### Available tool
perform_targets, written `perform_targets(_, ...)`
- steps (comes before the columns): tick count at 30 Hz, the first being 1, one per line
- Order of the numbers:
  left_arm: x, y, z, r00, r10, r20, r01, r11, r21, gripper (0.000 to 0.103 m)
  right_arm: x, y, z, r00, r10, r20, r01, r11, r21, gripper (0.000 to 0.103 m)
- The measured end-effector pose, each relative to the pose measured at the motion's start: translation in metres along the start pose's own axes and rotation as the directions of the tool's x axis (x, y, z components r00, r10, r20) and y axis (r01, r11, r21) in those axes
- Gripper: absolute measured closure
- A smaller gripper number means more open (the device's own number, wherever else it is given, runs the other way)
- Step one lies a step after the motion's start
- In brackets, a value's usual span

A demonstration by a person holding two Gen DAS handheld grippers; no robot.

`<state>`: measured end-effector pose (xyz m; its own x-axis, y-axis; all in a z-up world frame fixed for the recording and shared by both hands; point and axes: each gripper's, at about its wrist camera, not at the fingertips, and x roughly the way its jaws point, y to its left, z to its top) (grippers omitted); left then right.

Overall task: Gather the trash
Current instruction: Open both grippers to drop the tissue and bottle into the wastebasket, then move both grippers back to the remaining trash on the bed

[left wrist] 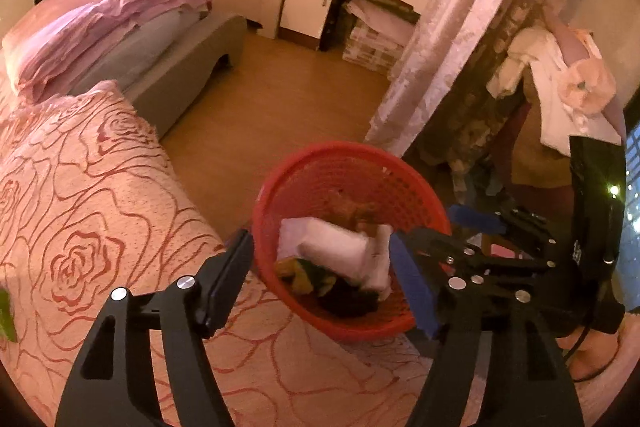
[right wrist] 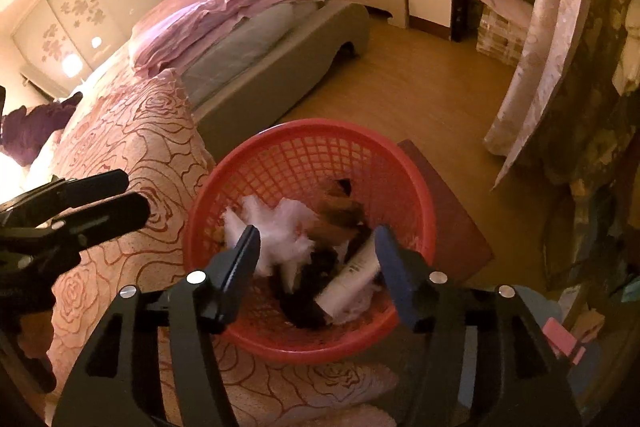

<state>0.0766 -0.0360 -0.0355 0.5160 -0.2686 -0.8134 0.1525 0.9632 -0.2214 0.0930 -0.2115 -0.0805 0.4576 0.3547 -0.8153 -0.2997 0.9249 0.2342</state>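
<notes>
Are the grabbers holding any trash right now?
No. Both the left gripper and right gripper are open over the red basket, nothing between their fingers.

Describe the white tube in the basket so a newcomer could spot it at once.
Find the red mesh basket at the rose-patterned bed's edge. Inside, toward its right side, lies the white tube, slanted. It is smooth and rigid, unlike the fluffy white wad beside it.

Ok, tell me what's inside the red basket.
Inside the red basket: a white tube, crumpled white tissue, something brown and dark scraps. Anything beneath that pile is covered.
</notes>
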Motion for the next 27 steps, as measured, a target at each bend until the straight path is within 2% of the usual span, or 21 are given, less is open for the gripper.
perform_targets(9,-0.01,0.01,-0.011,1.0,0.028,0.013,-0.027,0.999,-0.032,0.033,-0.007,0.01,0.001,1.0,0.005,0.02,-0.005,1.0,-0.022,0.04)
perform_targets(16,-0.026,0.021,-0.023,0.994,0.103,0.048,-0.101,0.994,-0.031,0.033,-0.007,0.022,-0.003,1.0,0.027,0.01,-0.027,0.999,-0.041,0.039)
perform_targets(22,-0.05,0.053,-0.035,0.983,0.17,0.076,-0.161,0.981,-0.113,0.032,-0.003,0.046,-0.004,0.998,0.061,-0.007,-0.061,0.995,-0.077,0.038)
perform_targets(27,-0.079,0.087,-0.05,0.961,0.259,0.1,-0.237,0.953,-0.192,0.031,0.001,0.074,-0.005,0.995,0.094,-0.02,-0.095,0.988,-0.125,0.038)
